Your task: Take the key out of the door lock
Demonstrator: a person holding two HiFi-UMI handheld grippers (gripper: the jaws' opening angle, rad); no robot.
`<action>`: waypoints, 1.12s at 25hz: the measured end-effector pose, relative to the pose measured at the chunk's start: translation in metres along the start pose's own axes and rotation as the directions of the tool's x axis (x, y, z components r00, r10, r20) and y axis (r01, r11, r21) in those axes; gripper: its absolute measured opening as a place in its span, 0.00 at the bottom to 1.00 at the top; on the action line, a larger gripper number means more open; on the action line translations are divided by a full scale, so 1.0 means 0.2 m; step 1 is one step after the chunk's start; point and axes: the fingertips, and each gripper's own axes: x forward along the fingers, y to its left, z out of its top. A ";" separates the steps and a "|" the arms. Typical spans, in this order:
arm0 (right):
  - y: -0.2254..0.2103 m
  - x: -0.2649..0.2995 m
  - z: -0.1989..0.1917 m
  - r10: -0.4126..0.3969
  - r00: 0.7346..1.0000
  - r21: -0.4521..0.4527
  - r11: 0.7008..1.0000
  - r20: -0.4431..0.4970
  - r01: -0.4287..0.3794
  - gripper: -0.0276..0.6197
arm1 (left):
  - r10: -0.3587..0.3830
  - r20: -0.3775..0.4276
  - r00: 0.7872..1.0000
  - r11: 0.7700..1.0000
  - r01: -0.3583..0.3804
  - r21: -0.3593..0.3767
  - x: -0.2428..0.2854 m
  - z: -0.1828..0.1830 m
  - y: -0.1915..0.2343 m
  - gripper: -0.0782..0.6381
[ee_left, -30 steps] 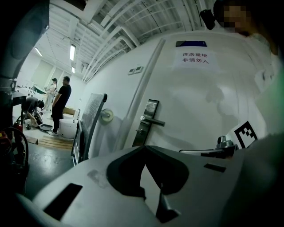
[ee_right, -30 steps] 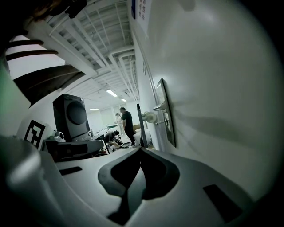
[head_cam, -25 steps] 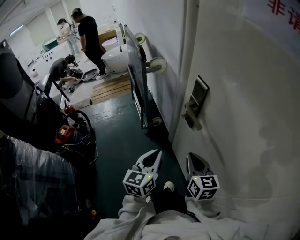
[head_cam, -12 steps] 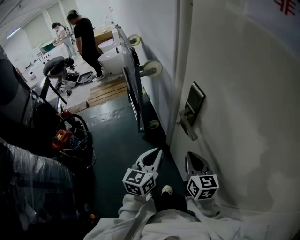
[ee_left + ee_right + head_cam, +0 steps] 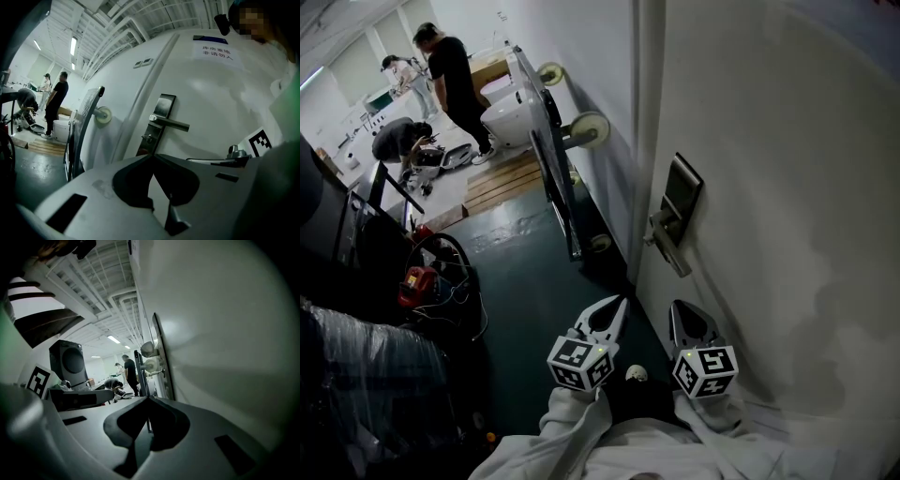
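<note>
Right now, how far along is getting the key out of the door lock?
Done: nothing; what looks like the small key sits in the dark metal lock plate, below the lever handle. In hand: nothing; left gripper and right gripper are shut, empty, short of the white door. Left: reach, grip, pull.

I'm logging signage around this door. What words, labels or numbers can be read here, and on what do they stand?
"库房重地 / 非请勿入": red print in two rows on the white paper sign on the door; it is small, so read with some doubt.
Blue strip along that sign's top: too small to read.
Left gripper and right gripper: square marker patterns only, no words.
</note>
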 end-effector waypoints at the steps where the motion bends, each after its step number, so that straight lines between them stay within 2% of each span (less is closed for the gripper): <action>1: 0.00 0.00 0.00 -0.006 1.000 0.001 1.000 -0.001 0.006 0.12 | -0.008 -0.004 1.000 1.000 0.008 -0.003 0.01 0.00 0.00 0.13; 10: -0.04 0.04 0.05 -0.090 0.996 0.006 0.996 0.006 0.090 0.12 | -0.100 0.000 0.995 0.993 0.100 -0.067 0.15 0.09 0.05 0.13; 18: -0.01 0.07 0.10 -0.166 0.986 0.039 0.985 0.005 0.166 0.12 | -0.218 -0.022 0.976 0.972 0.216 -0.091 0.26 0.19 0.06 0.13; 23: -0.03 0.08 0.08 -0.230 0.973 0.080 0.970 -0.002 0.229 0.12 | -0.291 -0.056 0.955 0.950 0.282 -0.137 0.31 0.18 0.07 0.13; 28: -0.04 0.11 0.07 -0.292 0.956 0.114 0.950 0.003 0.290 0.12 | -0.398 -0.067 0.915 0.900 0.375 -0.223 0.36 0.18 0.06 0.13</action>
